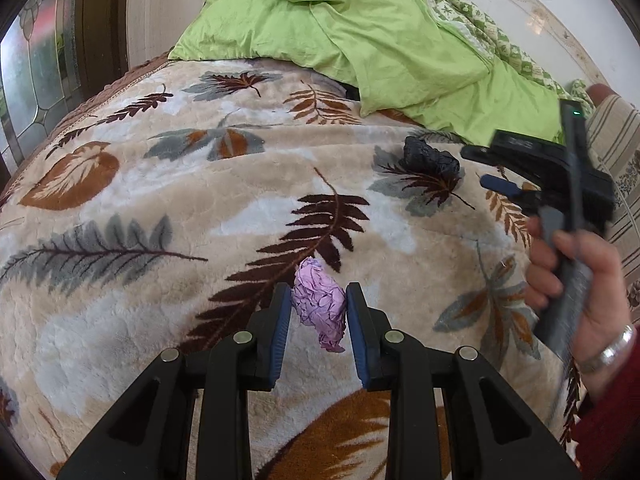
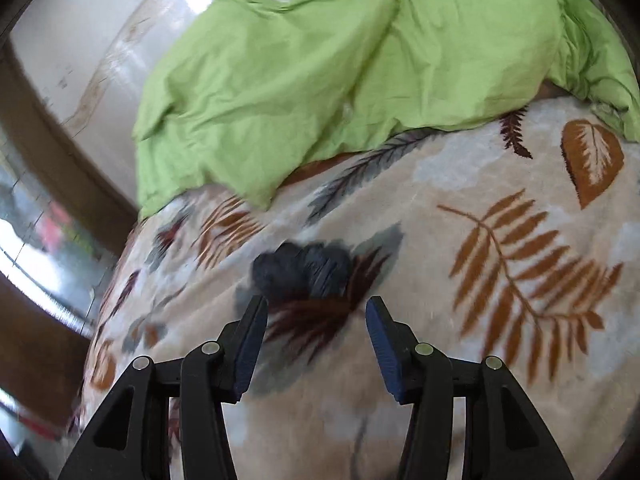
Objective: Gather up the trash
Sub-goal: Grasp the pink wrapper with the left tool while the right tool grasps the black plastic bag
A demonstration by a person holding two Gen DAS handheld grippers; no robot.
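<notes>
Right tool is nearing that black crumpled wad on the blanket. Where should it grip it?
Grip the black wad across its narrower depth at the middle, coming down from above and in front. It lies wide and low on the soft blanket, clear of the green pillow.

A leaf-patterned blanket (image 1: pixel 160 200) covers the bed; green bedding (image 1: pixel 360 32) lies upper centre, black crumpled trash (image 1: pixel 430 160) at right.

A: What do the grippers look like?
B: The left gripper (image 1: pixel 319 300) and the right gripper (image 2: pixel 316 314) have black angular arms, round silver pivot pins and blue ribbed pads.
A: And the person?
B: A dark red sleeve (image 1: pixel 604 428) and a silver ring on the right hand (image 1: pixel 580 280).
</notes>
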